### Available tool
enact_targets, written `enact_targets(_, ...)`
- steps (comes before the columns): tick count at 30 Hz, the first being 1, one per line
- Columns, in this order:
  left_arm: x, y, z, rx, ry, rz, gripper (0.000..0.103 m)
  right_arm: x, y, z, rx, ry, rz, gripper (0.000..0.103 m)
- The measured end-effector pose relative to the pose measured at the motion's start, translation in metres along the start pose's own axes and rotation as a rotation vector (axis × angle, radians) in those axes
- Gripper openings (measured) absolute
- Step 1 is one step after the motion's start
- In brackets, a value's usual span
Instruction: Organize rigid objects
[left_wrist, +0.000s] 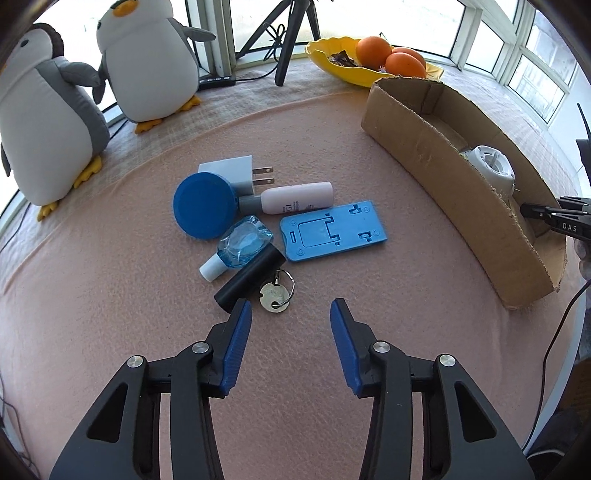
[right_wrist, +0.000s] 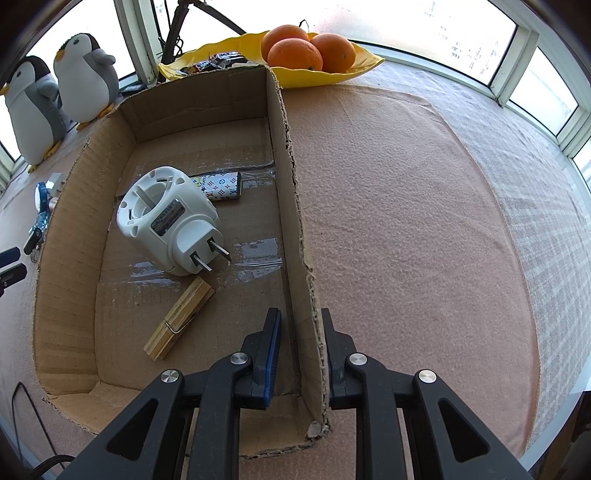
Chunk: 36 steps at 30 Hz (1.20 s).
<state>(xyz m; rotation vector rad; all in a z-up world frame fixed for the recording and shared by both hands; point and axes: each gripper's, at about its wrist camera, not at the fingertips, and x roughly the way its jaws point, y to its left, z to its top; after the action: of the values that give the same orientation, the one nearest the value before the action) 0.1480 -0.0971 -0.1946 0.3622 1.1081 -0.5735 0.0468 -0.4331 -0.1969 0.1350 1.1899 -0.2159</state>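
Left gripper (left_wrist: 291, 314) has its jaws apart with nothing between them, hanging just short of the pile on the pink surface (left_wrist: 110, 295). Right gripper (right_wrist: 301, 332) is clamped on the side wall of the cardboard box (right_wrist: 291, 184), steadying it I'd guess.

Looks like the pick step: closest candidates are the key (left_wrist: 275, 295) and the black tube (left_wrist: 249, 277). The tube lies flat, long axis running diagonally from near the left fingertip up toward the blue phone stand (left_wrist: 332, 230). The next move probably needs the jaws turned across that axis before closing.
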Motion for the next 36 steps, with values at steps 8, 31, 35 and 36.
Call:
enact_targets(8, 0.003, 0.005, 0.004, -0.041, 0.014, -0.046, 0.037, 0.000, -0.001, -0.001, 0.003, -0.001, -0.001, 0.018)
enact_targets(31, 0.020, 0.007, 0.010, -0.038, 0.049, -0.031, 0.021, 0.000, -0.001, -0.001, 0.003, -0.001, -0.002, 0.018)
enact_targets(35, 0.020, 0.011, 0.008, -0.053, 0.050, -0.036, 0.018, 0.000, -0.001, -0.001, 0.003, -0.001, -0.002, 0.018)
enact_targets(36, 0.020, 0.013, 0.008, -0.062, 0.051, -0.040, 0.016, 0.000, -0.001, -0.001, 0.003, -0.001, -0.002, 0.018)
